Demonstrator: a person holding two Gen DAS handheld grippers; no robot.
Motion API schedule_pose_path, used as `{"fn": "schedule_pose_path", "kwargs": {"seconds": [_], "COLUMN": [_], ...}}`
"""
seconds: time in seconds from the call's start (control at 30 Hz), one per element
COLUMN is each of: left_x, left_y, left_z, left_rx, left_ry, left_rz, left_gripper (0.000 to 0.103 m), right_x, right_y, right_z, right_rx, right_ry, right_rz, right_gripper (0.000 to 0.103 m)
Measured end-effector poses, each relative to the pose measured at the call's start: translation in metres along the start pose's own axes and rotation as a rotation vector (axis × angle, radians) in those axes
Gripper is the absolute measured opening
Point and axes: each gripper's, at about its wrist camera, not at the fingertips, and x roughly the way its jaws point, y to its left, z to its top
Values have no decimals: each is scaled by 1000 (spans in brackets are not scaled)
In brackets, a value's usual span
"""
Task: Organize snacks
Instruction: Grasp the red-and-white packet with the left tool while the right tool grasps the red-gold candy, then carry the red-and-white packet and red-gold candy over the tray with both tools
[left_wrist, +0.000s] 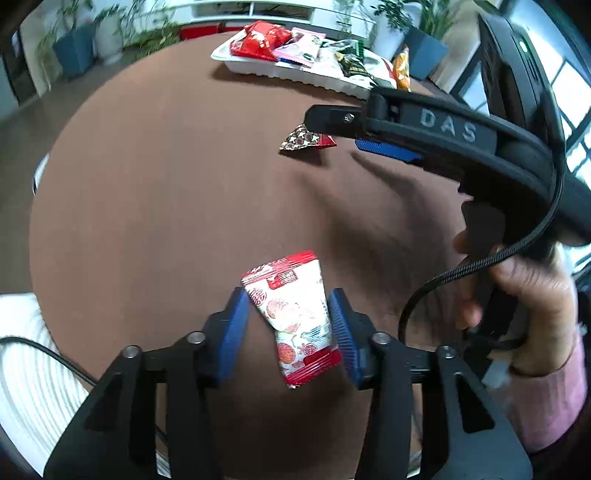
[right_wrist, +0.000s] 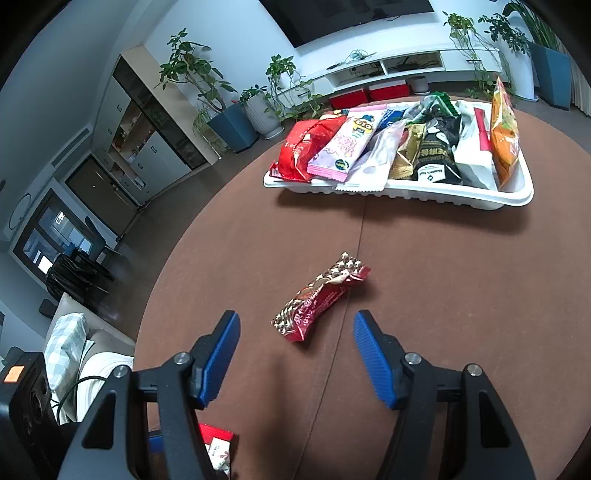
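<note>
Left wrist view: the left claw (left_wrist: 291, 325) straddles the red-white packet (left_wrist: 295, 317) on the table (left_wrist: 147, 221), pads not clearly pressing. The right claw (right_wrist: 295, 354) hangs released before the brown packet (right_wrist: 319, 297). Next: clench, lift, carry to the tray (right_wrist: 517, 197) beyond.

A round worktop (right_wrist: 443, 295) carries everything. At its far side sits a tray (right_wrist: 517, 197), and inside it snack packets (right_wrist: 369, 147) lie side by side, leaning on one another, with one packet (right_wrist: 504, 129) standing on edge against the tray's right wall. Nearer, well apart from the tray, a single wrapped bar (right_wrist: 319, 297) lies slantwise on the bare worktop, just ahead of the right tongs (right_wrist: 295, 345) and between their spread tips. To its left and closer to the worktop's near edge, a small pouch (left_wrist: 295, 319) sits between the left tongs (left_wrist: 291, 321), one pad touching it. Behind the worktop stand potted plants (right_wrist: 236, 110) and a low shelf unit (right_wrist: 406, 64) against the wall.
</note>
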Motion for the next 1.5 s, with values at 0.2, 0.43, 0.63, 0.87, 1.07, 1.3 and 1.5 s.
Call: {"fn": "schedule_pose_path", "kwargs": {"seconds": [0.2, 0.43, 0.63, 0.87, 1.07, 1.3, 1.5], "left_x": [-1, -7, -7, -8, -9, -10, -15], "left_y": [-3, 6, 12, 14, 18, 27, 29], "left_z": [-9, -17, -16, -16, -16, -15, -7], "left_rx": [84, 88, 70, 79, 70, 38, 27], "left_ry": [-48, -61, -68, -78, -77, -69, -77], "left_rz": [33, 2, -34, -47, -72, -111, -141], "left_gripper": [30, 28, 28, 27, 27, 27, 27], "right_x": [0, 6, 26, 41, 31, 5, -12], "right_y": [5, 4, 14, 31, 15, -17, -41], "right_z": [2, 10, 12, 12, 10, 2, -4], "right_rx": [-38, -33, -51, -201, -157, -9, 132], "right_ry": [-8, -5, 42, 70, 64, 50, 39], "right_rz": [-33, -69, -126, -253, -177, -30, 95], "right_gripper": [67, 67, 67, 22, 18, 17, 17]}}
